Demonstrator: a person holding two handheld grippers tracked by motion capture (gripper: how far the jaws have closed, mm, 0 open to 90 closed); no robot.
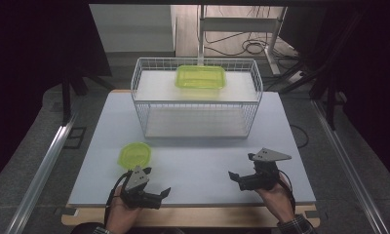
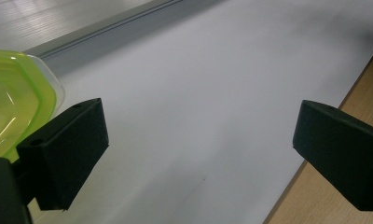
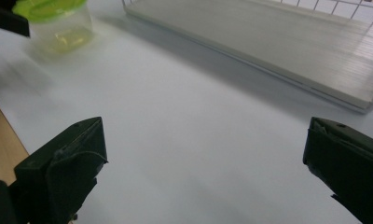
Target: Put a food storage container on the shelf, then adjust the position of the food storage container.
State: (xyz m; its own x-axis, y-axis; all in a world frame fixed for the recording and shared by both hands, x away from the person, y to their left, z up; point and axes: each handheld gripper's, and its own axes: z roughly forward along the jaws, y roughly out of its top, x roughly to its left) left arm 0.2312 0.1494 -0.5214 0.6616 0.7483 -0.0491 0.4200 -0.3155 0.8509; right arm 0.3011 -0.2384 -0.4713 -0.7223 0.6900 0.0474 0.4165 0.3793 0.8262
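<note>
White tabletop (image 1: pixel 198 165): small green-lidded plastic container (image 1: pixel 134 155) looks light, slick, thin-walled. Left gripper (image 1: pixel 154 195) and right gripper (image 1: pixel 237 178) both spread apart, empty; I'd grip across the lid rim, gently.

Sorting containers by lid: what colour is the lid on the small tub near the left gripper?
Yellow-green lid, clearest in the high view.

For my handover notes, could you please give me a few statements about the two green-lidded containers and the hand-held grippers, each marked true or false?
1. The left hand-held gripper grips the small container. False: its jaws stand open and empty, with the container beside it.
2. A rectangular container sits on top of the wire basket. True.
3. The right hand-held gripper is open. True.
4. The small container stands inside the basket. False: it stands on the table, in front of the basket.
</note>
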